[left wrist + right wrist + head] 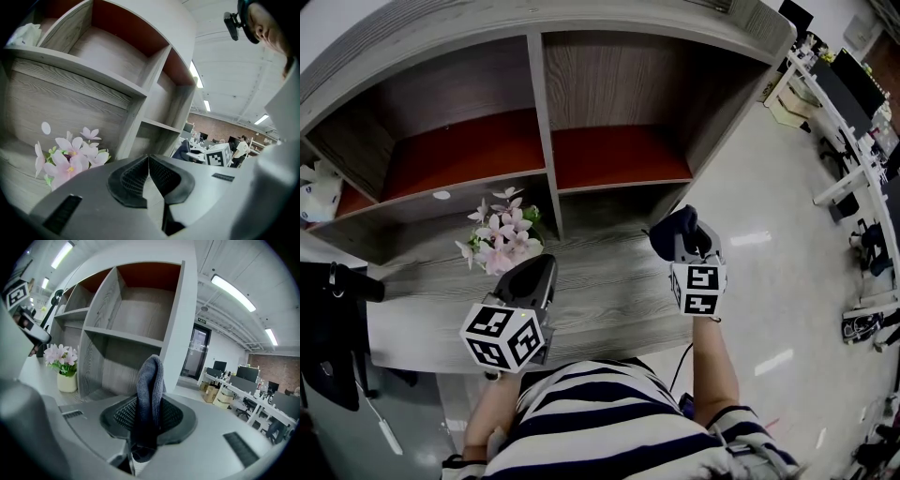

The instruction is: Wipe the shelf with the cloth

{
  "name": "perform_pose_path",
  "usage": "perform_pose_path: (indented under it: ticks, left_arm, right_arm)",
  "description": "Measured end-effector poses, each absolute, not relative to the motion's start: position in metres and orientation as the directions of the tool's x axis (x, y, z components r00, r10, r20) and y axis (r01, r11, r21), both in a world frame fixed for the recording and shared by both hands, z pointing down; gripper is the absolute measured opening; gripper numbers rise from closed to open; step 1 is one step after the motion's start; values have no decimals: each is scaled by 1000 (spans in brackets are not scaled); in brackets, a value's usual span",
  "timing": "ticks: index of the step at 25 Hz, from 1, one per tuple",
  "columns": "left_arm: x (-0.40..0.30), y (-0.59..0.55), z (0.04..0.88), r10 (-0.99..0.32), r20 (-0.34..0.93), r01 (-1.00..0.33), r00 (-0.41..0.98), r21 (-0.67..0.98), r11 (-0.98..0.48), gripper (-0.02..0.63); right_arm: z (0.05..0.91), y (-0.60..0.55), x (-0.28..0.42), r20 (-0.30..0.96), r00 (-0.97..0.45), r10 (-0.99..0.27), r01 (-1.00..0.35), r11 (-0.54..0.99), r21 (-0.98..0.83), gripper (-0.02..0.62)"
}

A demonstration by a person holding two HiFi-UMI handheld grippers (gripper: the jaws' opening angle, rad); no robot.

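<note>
The grey wooden shelf unit (539,103) has open compartments with red backs, seen from above in the head view. My right gripper (686,236) is shut on a dark grey-blue cloth (671,231), held just in front of the lower right compartment (619,159). In the right gripper view the cloth (150,394) stands up between the pads, with that compartment (136,319) ahead. My left gripper (534,278) hovers over the desktop beside the flowers, jaws shut with nothing in them. Its pads (136,178) meet in the left gripper view.
A vase of pink flowers (504,234) stands on the grey desktop (600,291) between the grippers. A white crumpled item (319,192) lies in the far left compartment. Office desks and chairs (853,112) fill the floor to the right.
</note>
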State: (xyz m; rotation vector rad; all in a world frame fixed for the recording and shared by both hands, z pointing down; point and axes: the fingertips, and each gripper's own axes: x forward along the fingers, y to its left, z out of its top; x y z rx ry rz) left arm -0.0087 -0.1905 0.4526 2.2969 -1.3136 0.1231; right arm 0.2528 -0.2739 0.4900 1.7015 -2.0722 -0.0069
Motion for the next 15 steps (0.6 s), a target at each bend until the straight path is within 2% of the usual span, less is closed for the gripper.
perform_pose_path:
  ticks: [8,15]
  left_arm:
    - [-11,-192,442,-802,277,-830,529,366,-421,20]
    - [-13,-192,437,-813,260,-833,522,362,-419,20]
  right_arm:
    - [442,-255,232,260,-204,-944,-932,269,245,100]
    - [430,-243,209,245,-288,-926,-942,320,102,100]
